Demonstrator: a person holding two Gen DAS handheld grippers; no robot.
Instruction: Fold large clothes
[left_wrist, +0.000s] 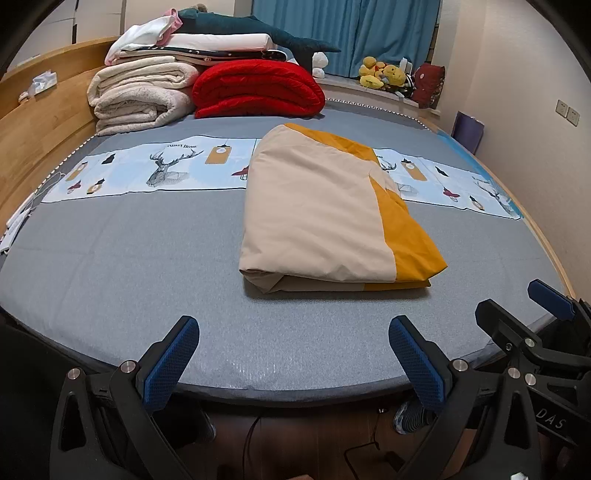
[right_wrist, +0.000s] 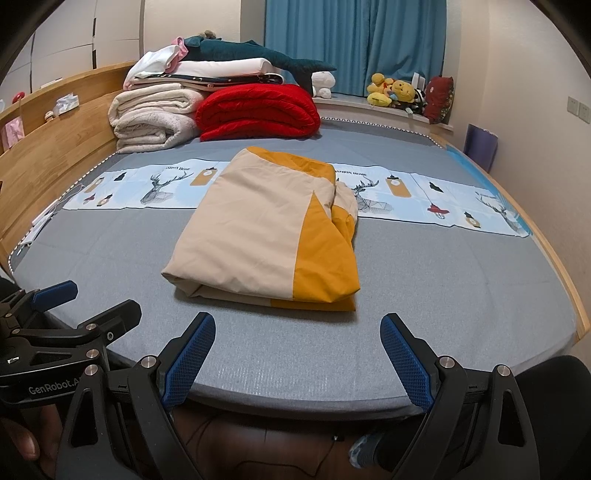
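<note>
**Folded bundle lying on the bed, both grippers waiting empty**

The bed (left_wrist: 110, 266) is filling most of both views, with its grey cover and a printed strip running across it. At about 11 o'clock, at the far corner, a stack of blankets (left_wrist: 147, 92) and a red quilt (left_wrist: 258, 88) are sitting, and they are looking already folded.

The cloth (left_wrist: 325, 218), beige and yellow, is lying near the middle of the bed, at about 12 o'clock from both grippers, and it is crossing the printed strip. It is making a thick rectangle of several layers. Its yellow side is looking a bit loose and uneven. I am judging that the folding is nearly finished; perhaps one more fold or a little tidying is remaining.

The left gripper (left_wrist: 293, 354) is hovering over the near edge of the bed, with jaws standing wide apart and holding nothing. The right gripper (right_wrist: 297, 354) is doing the same just beside it, also empty. Both are well apart from the cloth.
</note>
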